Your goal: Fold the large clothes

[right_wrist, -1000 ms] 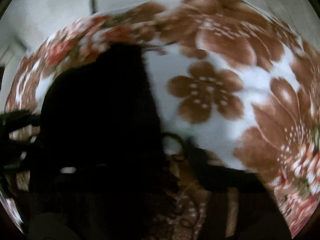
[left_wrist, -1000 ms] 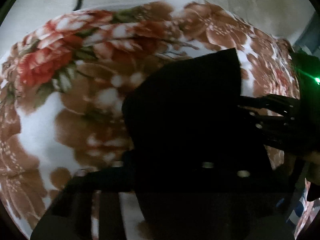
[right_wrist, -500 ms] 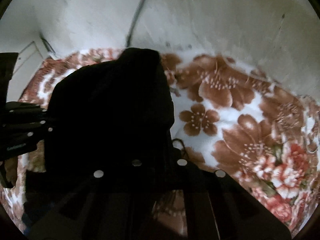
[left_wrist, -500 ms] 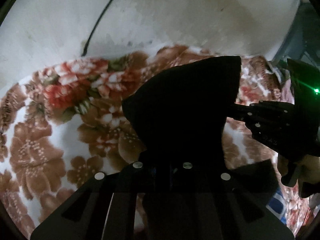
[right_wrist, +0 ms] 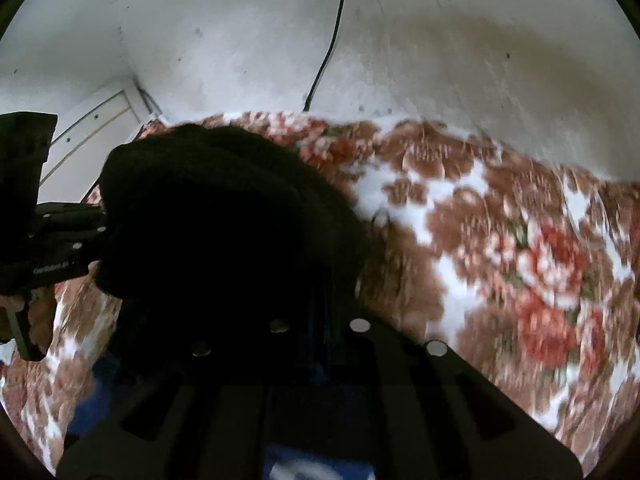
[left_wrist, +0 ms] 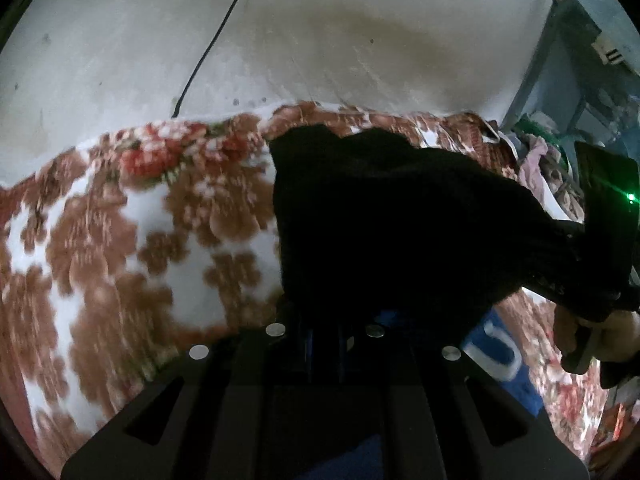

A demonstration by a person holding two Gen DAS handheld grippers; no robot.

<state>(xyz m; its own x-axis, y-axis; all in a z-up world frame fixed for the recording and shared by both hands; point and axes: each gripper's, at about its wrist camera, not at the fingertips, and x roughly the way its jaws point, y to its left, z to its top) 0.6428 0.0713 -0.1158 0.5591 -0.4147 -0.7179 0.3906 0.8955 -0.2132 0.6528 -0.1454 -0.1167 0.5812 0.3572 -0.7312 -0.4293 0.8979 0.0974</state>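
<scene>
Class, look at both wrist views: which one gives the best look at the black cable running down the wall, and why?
The right wrist view: the black cable hangs near centre, its plug visible at the top, running down to the floral blanket. In the left wrist view the cable is thinner, off to the left, its top cut at the frame edge.

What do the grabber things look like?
Each hand-held gripper is matte black plastic with round silver screw heads. The left hand-held gripper carries small white lettering; the right hand-held gripper shows a green light. No sleeves or gripper cables show.
</scene>
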